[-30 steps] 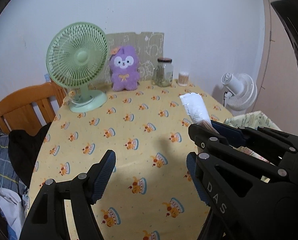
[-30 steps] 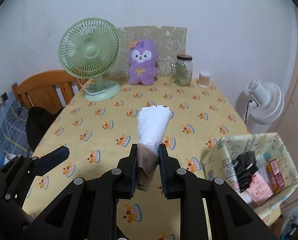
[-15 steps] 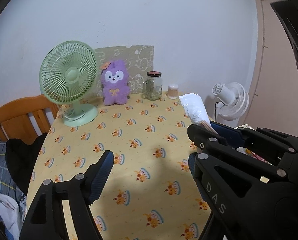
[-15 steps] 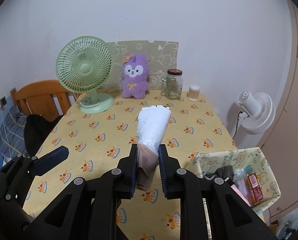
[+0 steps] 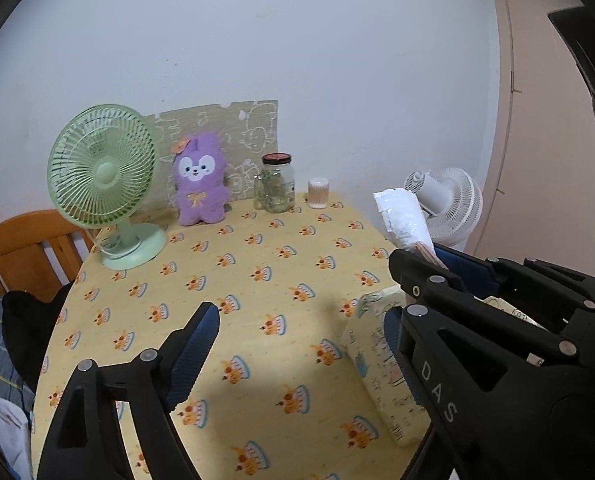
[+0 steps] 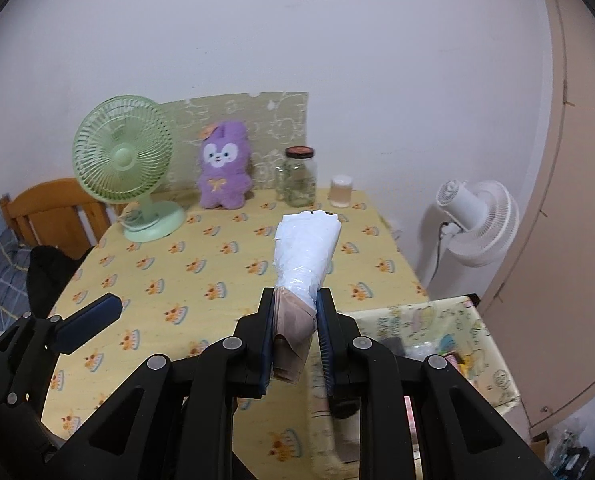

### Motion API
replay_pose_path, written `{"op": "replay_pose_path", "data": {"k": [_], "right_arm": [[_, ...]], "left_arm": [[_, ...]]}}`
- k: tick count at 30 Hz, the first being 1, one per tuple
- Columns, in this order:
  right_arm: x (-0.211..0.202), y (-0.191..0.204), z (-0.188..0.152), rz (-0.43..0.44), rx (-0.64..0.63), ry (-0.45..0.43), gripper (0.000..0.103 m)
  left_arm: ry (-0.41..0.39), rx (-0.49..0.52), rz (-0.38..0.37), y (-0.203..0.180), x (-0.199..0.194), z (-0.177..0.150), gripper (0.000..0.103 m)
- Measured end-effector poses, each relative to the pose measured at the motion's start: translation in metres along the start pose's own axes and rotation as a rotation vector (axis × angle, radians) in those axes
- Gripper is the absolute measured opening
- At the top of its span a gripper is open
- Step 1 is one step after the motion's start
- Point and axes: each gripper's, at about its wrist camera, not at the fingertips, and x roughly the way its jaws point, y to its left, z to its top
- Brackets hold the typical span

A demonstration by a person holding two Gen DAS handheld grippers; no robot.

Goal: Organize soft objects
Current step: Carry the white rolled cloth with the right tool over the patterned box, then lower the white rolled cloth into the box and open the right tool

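My right gripper [image 6: 295, 300] is shut on a white plastic-wrapped soft pack [image 6: 307, 248] with a tan end, held in the air above the table's right edge. The pack also shows in the left wrist view [image 5: 401, 220]. A patterned fabric storage box [image 6: 429, 320] holding several soft items stands at the table's right front corner, just below and right of the pack; its side shows in the left wrist view [image 5: 377, 360]. My left gripper [image 5: 297, 340] is open and empty above the yellow tablecloth [image 5: 237, 280]. A purple plush bunny [image 6: 223, 168] sits at the back.
A green desk fan [image 6: 125, 160] stands back left. A glass jar [image 6: 299, 178] and a small cup [image 6: 340, 191] stand back right by the wall. A white floor fan [image 6: 477, 224] is beyond the right edge. A wooden chair [image 6: 53, 212] with dark cloth is at left.
Both grippers have pulled back and risen, so the table looks farther away. The right gripper still holds the pack, and the fabric box now sits closer beneath it.
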Motion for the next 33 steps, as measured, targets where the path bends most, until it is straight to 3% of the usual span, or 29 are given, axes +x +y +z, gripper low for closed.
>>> {"op": "replay_pose_path", "data": {"k": [12,25,27,28,33], "right_arm": [[0.007,-0.056,-0.007,-0.064,0.057,-0.004,0.022],[0.032,-0.099,-0.026,-0.1,0.138,0.074,0.025],[0.037,-0.103,-0.031,-0.105,0.142,0.097,0.035],[0.04,-0.104,-0.033,-0.102,0.151,0.115,0.044],[0.045,-0.106,-0.042,-0.14,0.18,0.141,0.063]], "left_arm": [[0.003,0.041,-0.046,-0.05,0.02,0.003,0.088],[0.089,0.098,-0.068,-0.086,0.053,-0.006,0.088],[0.119,0.111,-0.069,-0.088,0.058,-0.008,0.088],[0.131,0.122,-0.067,-0.089,0.06,-0.01,0.088],[0.145,0.149,-0.053,-0.087,0.064,-0.016,0.088]]}}
